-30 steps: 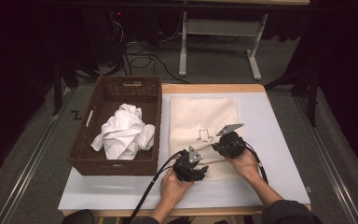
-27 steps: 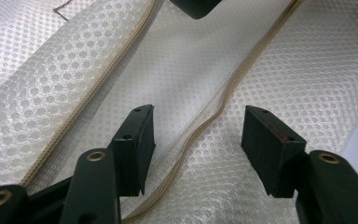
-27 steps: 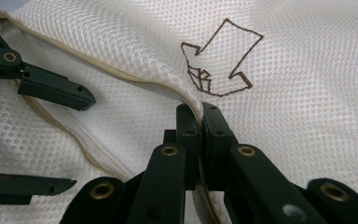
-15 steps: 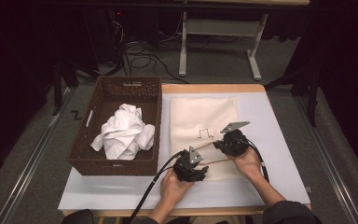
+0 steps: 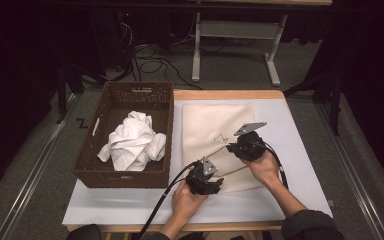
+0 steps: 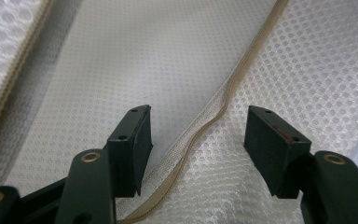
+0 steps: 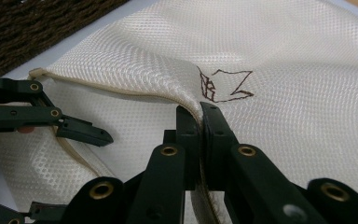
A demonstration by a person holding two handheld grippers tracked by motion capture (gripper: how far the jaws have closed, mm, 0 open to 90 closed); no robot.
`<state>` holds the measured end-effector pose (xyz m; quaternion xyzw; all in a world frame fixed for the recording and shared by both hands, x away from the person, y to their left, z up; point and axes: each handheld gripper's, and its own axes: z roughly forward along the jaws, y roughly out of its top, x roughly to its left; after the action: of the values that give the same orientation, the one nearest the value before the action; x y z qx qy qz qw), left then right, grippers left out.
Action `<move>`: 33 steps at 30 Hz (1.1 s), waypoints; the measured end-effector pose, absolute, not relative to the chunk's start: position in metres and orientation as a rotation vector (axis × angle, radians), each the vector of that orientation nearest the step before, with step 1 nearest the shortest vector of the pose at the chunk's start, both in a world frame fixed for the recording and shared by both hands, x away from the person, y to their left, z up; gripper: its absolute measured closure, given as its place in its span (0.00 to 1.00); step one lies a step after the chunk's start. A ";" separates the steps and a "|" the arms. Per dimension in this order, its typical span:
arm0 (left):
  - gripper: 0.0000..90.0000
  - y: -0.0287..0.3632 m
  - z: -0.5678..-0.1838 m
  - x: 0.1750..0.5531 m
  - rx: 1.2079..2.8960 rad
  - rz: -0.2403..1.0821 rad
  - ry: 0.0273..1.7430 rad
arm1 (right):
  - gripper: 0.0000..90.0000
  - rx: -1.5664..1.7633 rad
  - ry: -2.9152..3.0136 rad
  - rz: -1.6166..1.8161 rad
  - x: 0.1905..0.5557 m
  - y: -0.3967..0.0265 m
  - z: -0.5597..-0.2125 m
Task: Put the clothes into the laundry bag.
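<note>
I'm opening up the cream mesh laundry bag (image 5: 215, 130), which lies flat on the white table mat (image 5: 300, 195) just right of the dark brown wicker basket (image 5: 125, 172). My right gripper (image 7: 200, 112) has its jaws clamped on a fold of the bag's top layer beside the dark scribbled mark (image 7: 223, 86), pulling it up off the mat. My left gripper (image 6: 196, 135) stands half open at the bag's near edge, its pads either side of the beige seam (image 6: 205, 121) without touching it. Next, I reckon, the left must close on that seam. A crumpled white cloth (image 5: 132, 142) sits in the basket. Beyond the table are a dark floor, cables and a grey desk frame (image 5: 235, 30).
</note>
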<state>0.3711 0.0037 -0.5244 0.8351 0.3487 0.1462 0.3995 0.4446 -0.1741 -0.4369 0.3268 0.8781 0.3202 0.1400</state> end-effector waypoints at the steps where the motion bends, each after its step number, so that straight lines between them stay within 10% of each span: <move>1: 0.45 0.004 -0.524 0.371 2.113 0.373 0.881 | 0.98 0.937 2.532 0.928 0.445 -0.174 -0.435; 33: 0.45 0.004 -0.524 0.371 2.115 0.371 0.882 | 0.97 0.897 2.495 0.961 0.448 -0.171 -0.395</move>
<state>0.3714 0.0038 -0.5244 0.8354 0.3486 0.1468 0.3988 0.4477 -0.1708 -0.3952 0.3139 0.8733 0.3363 0.1604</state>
